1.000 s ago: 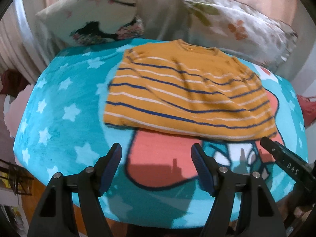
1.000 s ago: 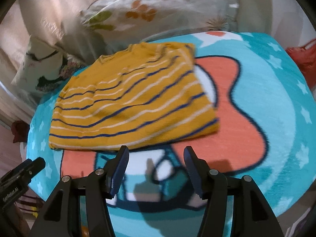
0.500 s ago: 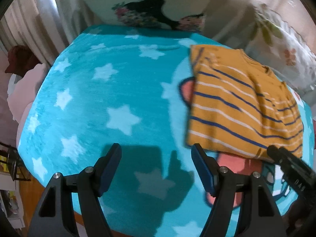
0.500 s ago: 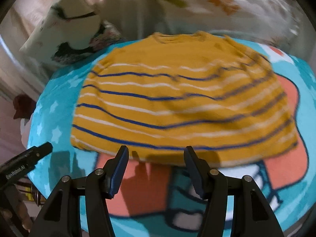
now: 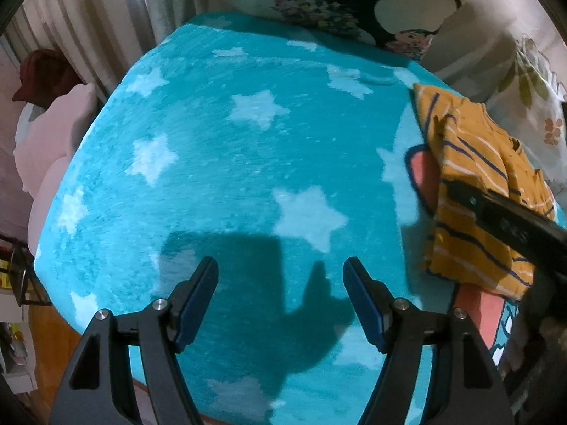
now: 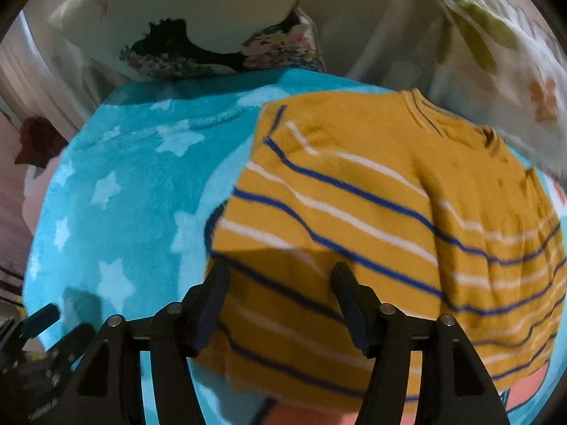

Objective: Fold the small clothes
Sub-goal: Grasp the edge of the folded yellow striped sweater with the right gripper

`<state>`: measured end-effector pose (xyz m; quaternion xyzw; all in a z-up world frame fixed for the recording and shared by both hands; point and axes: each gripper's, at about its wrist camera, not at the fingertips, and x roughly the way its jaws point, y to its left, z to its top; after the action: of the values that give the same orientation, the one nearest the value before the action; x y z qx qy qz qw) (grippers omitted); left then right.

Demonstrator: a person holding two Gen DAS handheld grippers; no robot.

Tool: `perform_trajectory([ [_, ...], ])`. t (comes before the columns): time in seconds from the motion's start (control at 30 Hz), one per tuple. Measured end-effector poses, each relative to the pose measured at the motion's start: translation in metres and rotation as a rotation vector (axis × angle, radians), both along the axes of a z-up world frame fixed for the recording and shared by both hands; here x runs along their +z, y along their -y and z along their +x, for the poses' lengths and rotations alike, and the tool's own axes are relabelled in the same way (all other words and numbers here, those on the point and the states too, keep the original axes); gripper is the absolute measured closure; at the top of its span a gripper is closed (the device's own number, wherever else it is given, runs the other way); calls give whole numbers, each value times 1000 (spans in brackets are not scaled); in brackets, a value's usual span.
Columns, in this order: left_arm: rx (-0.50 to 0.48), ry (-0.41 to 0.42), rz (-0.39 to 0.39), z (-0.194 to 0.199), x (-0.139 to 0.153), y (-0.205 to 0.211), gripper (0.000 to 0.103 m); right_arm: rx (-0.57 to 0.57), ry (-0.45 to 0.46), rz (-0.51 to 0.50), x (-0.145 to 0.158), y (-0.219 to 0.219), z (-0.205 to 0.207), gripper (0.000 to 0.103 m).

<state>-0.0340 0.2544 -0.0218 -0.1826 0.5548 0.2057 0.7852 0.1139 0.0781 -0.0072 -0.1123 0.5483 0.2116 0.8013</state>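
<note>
Mustard-yellow knit with blue and white stripes, the sweater (image 6: 389, 219) is lying flat on the star-printed turquoise blanket (image 5: 219, 163), its neckline pointing toward the floral pillows (image 6: 219, 46). Hovering directly over the sweater's near hem, the right tool (image 6: 276, 304) is gaping open, gripping nothing. Well off the sweater's left edge, the left tool (image 5: 280, 301) is also standing open and empty, so the right is nearer.

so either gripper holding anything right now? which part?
Nothing held. Left gripper is open over bare blanket; right gripper is open above the striped shirt, near its left edge.
</note>
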Motion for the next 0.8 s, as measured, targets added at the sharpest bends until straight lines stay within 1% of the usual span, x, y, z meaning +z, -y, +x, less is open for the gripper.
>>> perform_trajectory([
  [0.17, 0, -4, -11, -3, -3, -8, 31, -2, 56, -115, -13, -20, 6, 36],
  [0.27, -3, -5, -16, -3, -5, -11, 31, 29, 104, -231, -24, -34, 3, 35],
  [0.3, -5, -5, -17, -3, -5, -12, 31, 51, 142, -279, -28, -41, 0, 35],
  [0.37, -6, -5, -18, -3, -6, -13, 31, 59, 180, -296, -29, -46, -4, 38],
  [0.4, -5, -6, -19, -2, -6, -13, 31, 51, 180, -294, -29, -46, -4, 47],
  [0.43, -6, -8, -20, -2, -6, -13, 31, 46, 184, -299, -29, -46, -4, 58],
  [0.47, -7, -10, -23, -2, -8, -13, 31, 40, 191, -306, -29, -45, -4, 63],
  [0.53, -4, -13, -31, -3, -11, -13, 31, 35, 186, -282, -27, -41, -3, 75],
  [0.6, 4, -18, -35, -3, -13, -12, 31, 27, 166, -242, -23, -34, 1, 79],
  [0.73, 26, -23, -34, -4, -15, -6, 31, -17, 105, -124, -16, -19, 8, 82],
  [0.77, 32, -24, -30, -5, -14, -5, 31, -32, 87, -86, -13, -14, 12, 82],
  [0.8, 42, -24, -26, -5, -13, -2, 31, -53, 60, -27, -7, -4, 17, 82],
])
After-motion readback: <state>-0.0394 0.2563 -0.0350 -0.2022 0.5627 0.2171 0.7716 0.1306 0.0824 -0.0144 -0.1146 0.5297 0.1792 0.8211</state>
